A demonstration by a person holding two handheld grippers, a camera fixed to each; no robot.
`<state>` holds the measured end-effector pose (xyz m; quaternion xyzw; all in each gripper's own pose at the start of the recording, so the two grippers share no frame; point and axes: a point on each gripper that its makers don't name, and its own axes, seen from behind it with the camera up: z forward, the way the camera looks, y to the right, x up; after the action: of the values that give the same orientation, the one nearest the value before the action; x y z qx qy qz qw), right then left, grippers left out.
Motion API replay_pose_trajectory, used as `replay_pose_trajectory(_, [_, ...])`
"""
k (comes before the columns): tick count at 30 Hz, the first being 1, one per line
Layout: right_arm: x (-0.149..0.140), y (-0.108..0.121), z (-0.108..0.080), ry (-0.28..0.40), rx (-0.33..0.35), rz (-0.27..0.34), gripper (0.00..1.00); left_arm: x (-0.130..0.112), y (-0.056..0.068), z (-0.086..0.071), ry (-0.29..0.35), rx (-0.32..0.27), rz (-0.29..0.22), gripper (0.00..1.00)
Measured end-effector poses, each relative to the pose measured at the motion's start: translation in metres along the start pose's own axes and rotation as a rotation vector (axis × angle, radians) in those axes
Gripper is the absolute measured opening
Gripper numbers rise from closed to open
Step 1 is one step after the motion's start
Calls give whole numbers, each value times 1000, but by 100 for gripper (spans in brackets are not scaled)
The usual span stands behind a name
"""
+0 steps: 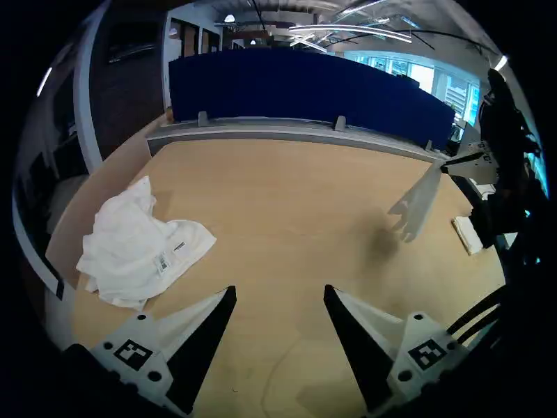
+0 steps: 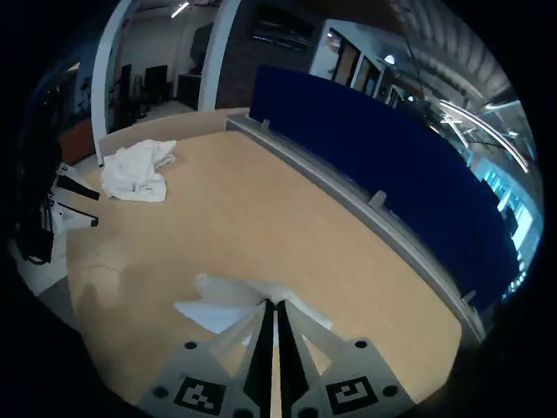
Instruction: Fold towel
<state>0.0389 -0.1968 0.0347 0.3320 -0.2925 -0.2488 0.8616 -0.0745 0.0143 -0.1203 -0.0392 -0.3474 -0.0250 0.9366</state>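
Note:
A crumpled white towel [image 1: 143, 247] with a small label lies on the wooden table [image 1: 292, 202] ahead and to the left of my left gripper [image 1: 280, 296], which is open with nothing between its fingers. In the right gripper view the same towel [image 2: 136, 171] lies far off at the table's left end, near the left gripper [image 2: 96, 209]. My right gripper [image 2: 271, 305] is shut on a second white towel [image 2: 216, 299] that spreads out below its tips. From the left gripper view this towel [image 1: 421, 202] hangs from the right gripper [image 1: 449, 164] above the table and casts a shadow.
A blue partition [image 1: 299, 94] on a grey rail [image 1: 278, 131] runs along the table's far edge. A folded white cloth [image 1: 468, 235] lies at the table's right edge. A person's dark sleeve [image 1: 505, 139] is behind the right gripper. The office floor lies beyond the table's left end.

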Motion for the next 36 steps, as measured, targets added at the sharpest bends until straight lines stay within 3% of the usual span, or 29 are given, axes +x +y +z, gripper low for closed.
replay_pose_trajectory(21, [-63, 97, -37, -42, -53, 46, 3, -1, 16, 6, -26, 6, -4, 93])
replay_pose_trajectory(36, [-117, 180, -65, -99, -134, 80, 3, 2, 17, 10, -36, 26, 9, 94])
